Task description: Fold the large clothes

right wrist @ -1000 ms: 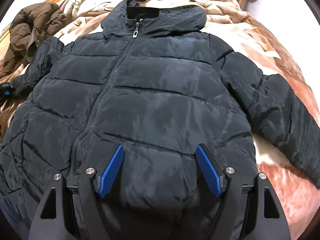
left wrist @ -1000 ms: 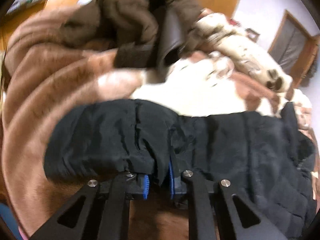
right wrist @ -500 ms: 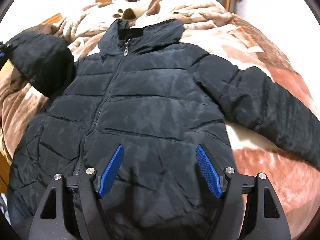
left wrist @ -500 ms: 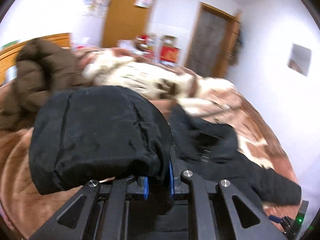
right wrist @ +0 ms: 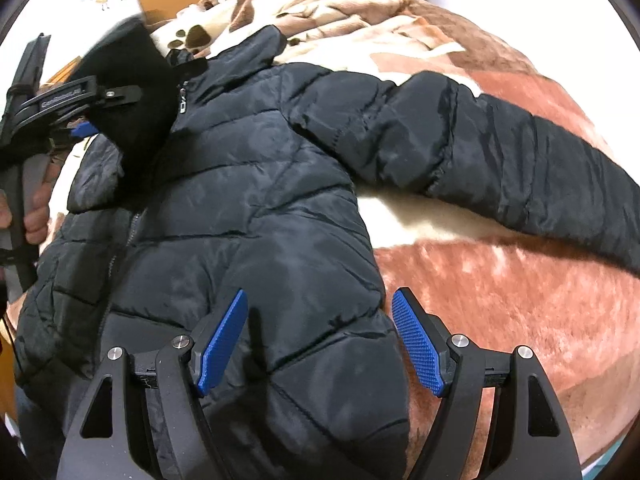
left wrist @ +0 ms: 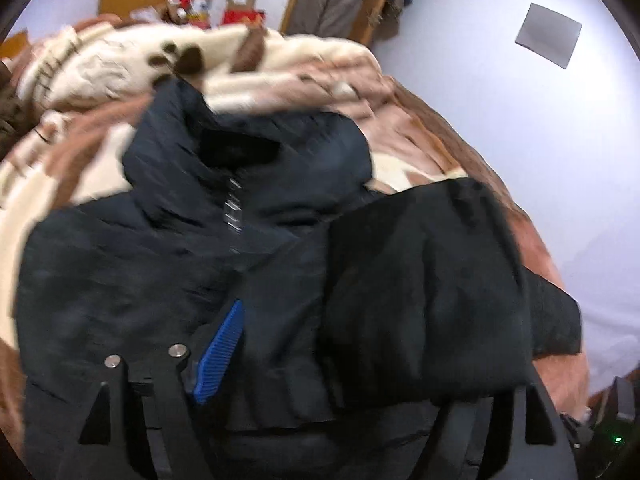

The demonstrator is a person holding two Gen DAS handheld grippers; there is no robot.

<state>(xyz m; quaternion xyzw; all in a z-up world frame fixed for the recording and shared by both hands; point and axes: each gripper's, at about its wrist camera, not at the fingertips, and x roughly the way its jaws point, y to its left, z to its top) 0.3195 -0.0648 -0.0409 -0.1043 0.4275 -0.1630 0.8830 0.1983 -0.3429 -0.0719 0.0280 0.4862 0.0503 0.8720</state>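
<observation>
A black puffer jacket [right wrist: 256,184] lies front-up and zipped on a bed; it also shows in the left wrist view [left wrist: 168,264]. My left gripper [left wrist: 320,344] has its jaws apart over the chest, and the jacket's left sleeve [left wrist: 424,288] drapes over its right finger, hiding that pad. The left gripper [right wrist: 86,120] shows in the right wrist view with the sleeve end [right wrist: 128,92] lying on it. My right gripper [right wrist: 320,340] is open and empty over the jacket's lower right hem. The right sleeve [right wrist: 520,172] lies stretched out on the blanket.
A brown and cream fleece blanket [right wrist: 500,300] covers the bed. A white wall [left wrist: 540,140] runs along the bed's right side. Doors and boxes [left wrist: 240,4] stand beyond the head of the bed.
My left gripper carried the left sleeve up and across over the jacket's chest, then opened. My right gripper shifted right toward the hem's right corner, still open.
</observation>
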